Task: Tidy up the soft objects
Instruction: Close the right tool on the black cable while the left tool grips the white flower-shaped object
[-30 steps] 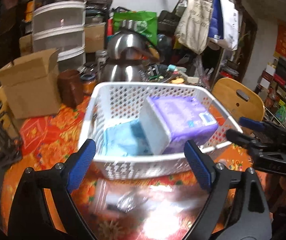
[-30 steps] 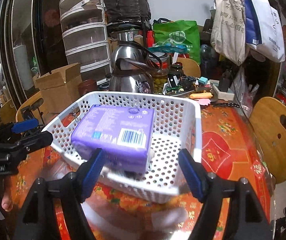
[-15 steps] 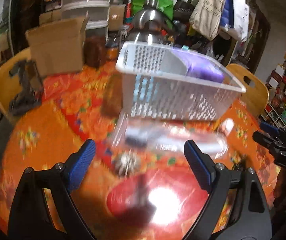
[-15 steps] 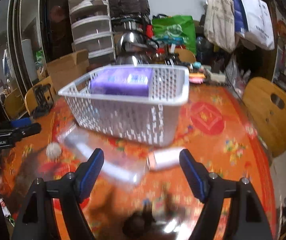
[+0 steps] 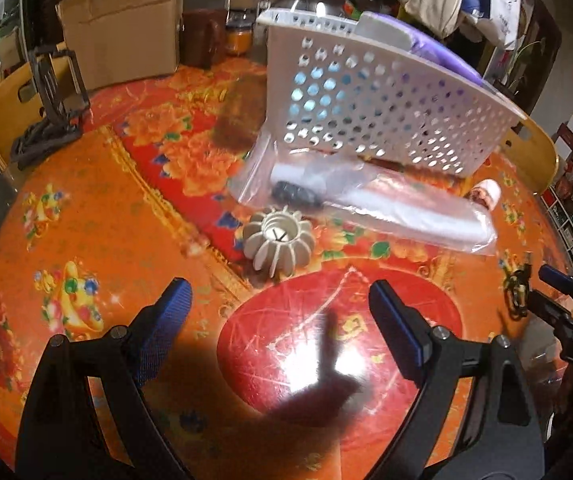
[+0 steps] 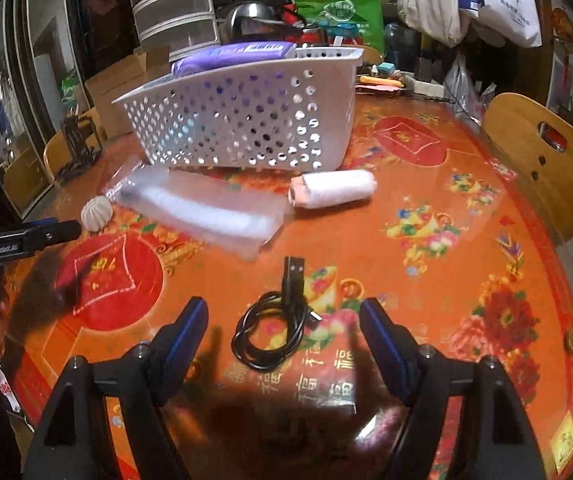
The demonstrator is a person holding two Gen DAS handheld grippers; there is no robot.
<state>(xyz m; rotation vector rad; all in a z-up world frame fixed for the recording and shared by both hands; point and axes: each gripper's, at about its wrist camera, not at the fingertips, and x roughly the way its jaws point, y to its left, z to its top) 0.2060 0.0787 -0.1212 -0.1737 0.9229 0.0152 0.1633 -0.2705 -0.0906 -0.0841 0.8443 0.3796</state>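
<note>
Cluttered shelves and hanging bags back a round table point(image 6: 426, 208) with an orange floral cover. At its far side stands a white perforated basket point(image 6: 246, 120) holding a purple pack point(image 6: 230, 54). Near it lie a clear plastic bag point(image 6: 206, 208), a white roll point(image 6: 334, 190) and a ribbed ball point(image 5: 278, 242). Both the left gripper point(image 5: 278, 320) and the right gripper point(image 6: 284, 330) are spread wide and empty, the right over a black cable point(image 6: 274, 332).
</note>
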